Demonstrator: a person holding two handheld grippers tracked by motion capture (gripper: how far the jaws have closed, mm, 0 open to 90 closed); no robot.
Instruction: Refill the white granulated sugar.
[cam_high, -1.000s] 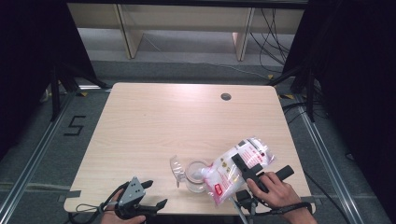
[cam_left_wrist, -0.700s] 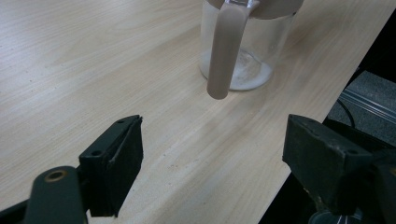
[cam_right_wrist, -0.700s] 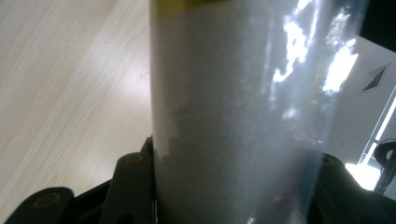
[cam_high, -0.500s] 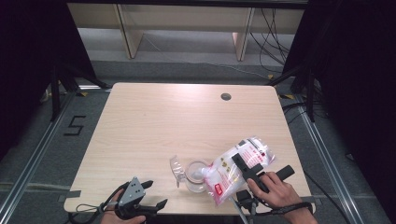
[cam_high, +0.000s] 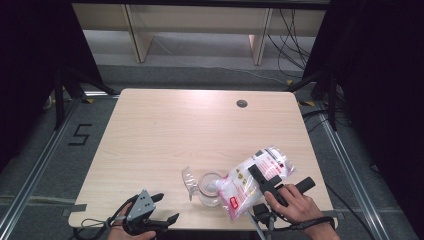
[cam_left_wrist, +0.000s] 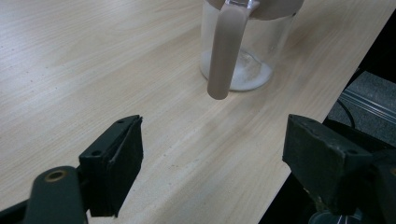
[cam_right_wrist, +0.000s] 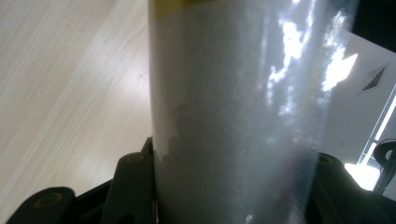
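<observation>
Right hand-held gripper (cam_high: 263, 181) clamped on powder bag (cam_high: 256, 179), tilted over glass jar (cam_high: 210, 188) near tabletop (cam_high: 165, 135) front edge. Left hand-held gripper (cam_high: 165, 209) jaws apart, empty; its view shows white powder in jar bottom.

Pale wooden table (cam_high: 165, 135), rounded corners, with a dark cable hole (cam_high: 242, 103) near the far edge. Standing on it near the front edge: a clear glass jar (cam_high: 210, 188) with white powder in the bottom, its hinged lid (cam_high: 188, 179) flipped open leftward.

Bag (cam_high: 260, 177) tilted over jar (cam_high: 210, 187) (near front edge) on table (cam_high: 165, 130); lid (cam_high: 188, 179) left of jar.
</observation>
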